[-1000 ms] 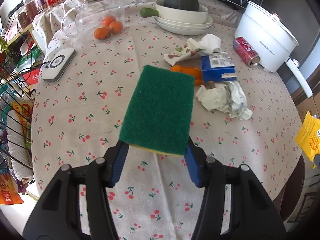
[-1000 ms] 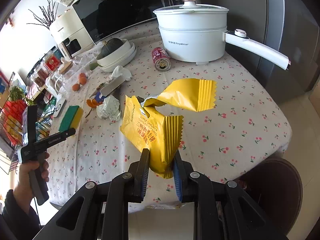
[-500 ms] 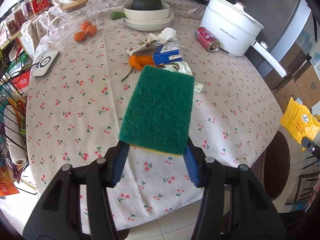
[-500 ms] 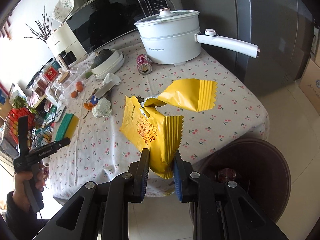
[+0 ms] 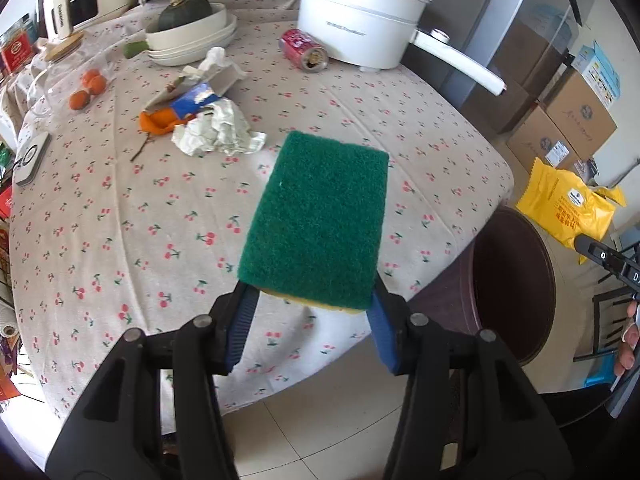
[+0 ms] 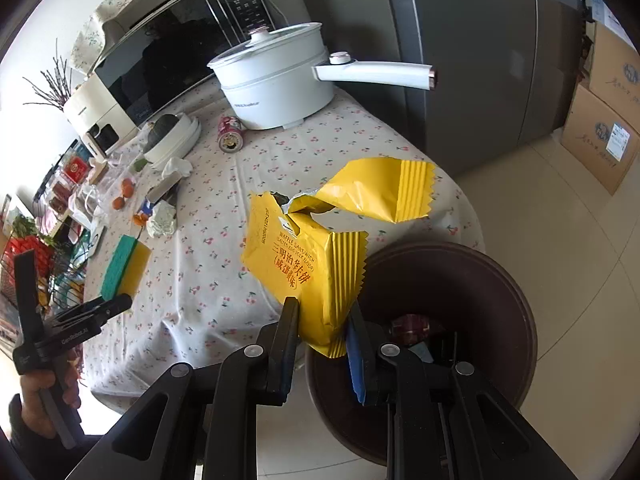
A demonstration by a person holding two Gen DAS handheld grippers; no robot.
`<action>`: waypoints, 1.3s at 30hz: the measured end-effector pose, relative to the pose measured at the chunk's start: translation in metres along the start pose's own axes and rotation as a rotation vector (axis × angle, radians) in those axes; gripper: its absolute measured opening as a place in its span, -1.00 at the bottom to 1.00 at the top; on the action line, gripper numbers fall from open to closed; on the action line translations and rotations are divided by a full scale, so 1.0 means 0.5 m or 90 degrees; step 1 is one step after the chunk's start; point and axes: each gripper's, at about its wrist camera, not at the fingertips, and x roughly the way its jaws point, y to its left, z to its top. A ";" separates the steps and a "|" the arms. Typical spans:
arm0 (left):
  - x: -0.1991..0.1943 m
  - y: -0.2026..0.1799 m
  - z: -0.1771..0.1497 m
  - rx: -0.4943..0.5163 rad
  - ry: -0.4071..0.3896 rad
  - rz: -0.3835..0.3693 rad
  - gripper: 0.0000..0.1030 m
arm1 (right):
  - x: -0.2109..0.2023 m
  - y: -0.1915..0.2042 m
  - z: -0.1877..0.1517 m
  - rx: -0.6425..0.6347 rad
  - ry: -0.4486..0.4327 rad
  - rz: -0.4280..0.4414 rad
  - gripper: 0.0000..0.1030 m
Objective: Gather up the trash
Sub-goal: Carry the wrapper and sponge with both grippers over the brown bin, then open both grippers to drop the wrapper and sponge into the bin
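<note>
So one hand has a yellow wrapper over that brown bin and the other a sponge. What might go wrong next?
1. The right gripper pinches only the bottom corner of the torn yellow wrapper, which hangs near the bin's rim; let go now, it may land on the floor.
2. The left gripper carries the sponge towards the bin too; it might get binned by mistake.
3. Crumpled paper and a can remain on the table.

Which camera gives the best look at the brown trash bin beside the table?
The right wrist view: the brown trash bin fills the lower right, its open mouth showing litter inside, just below the yellow wrapper in the right gripper. The left wrist view shows only part of its rim beside the table.
</note>
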 end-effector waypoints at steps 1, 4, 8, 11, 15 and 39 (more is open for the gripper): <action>0.004 -0.017 -0.004 0.010 0.003 -0.005 0.05 | -0.002 -0.012 -0.004 0.004 0.001 -0.005 -0.55; 0.019 -0.070 -0.016 0.041 0.018 -0.024 0.05 | -0.009 -0.049 -0.017 0.018 0.004 -0.020 -0.55; 0.039 -0.143 -0.026 0.091 0.034 -0.047 0.05 | -0.018 -0.101 -0.037 0.037 0.009 -0.043 -0.55; 0.054 -0.194 -0.032 0.119 0.044 -0.072 0.05 | -0.020 -0.139 -0.051 0.052 0.016 -0.061 -0.54; 0.078 -0.262 -0.037 0.156 0.061 -0.110 0.05 | -0.018 -0.186 -0.071 0.068 0.030 -0.083 -0.54; 0.132 -0.345 -0.037 0.161 0.053 -0.086 0.78 | -0.006 -0.265 -0.114 0.083 0.066 -0.115 -0.48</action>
